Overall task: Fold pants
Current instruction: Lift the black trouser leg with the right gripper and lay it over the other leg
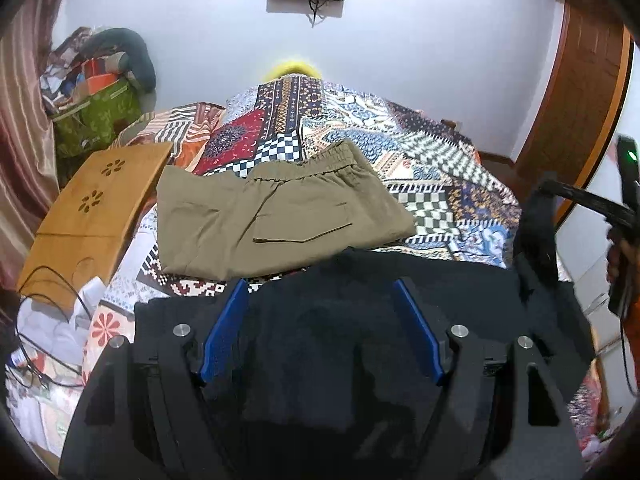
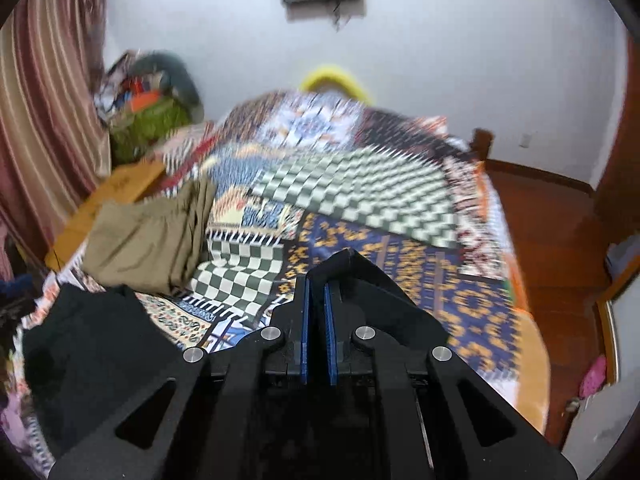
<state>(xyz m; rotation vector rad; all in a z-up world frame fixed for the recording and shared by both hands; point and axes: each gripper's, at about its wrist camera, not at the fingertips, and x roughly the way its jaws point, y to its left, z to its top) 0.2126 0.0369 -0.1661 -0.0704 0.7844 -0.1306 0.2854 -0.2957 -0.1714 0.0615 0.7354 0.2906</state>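
Note:
Black pants [image 1: 332, 320] lie on the near edge of the bed, spread under my left gripper [image 1: 320, 292], whose blue fingers [image 1: 226, 320] stand wide open above the cloth. In the right wrist view the black pants [image 2: 92, 344] lie at the lower left. My right gripper [image 2: 316, 280] is shut with nothing visible between its blue pads; it hovers over the quilt, right of the pants. Folded olive pants [image 1: 276, 208] lie further back on the bed, and show in the right wrist view [image 2: 148, 236] too.
The bed carries a patchwork quilt [image 1: 420, 152]. A wooden lap tray [image 1: 92, 208] and cables lie at the bed's left edge. A pile of bags [image 1: 96, 96] stands by the curtain. Wooden floor [image 2: 560, 248] runs right of the bed.

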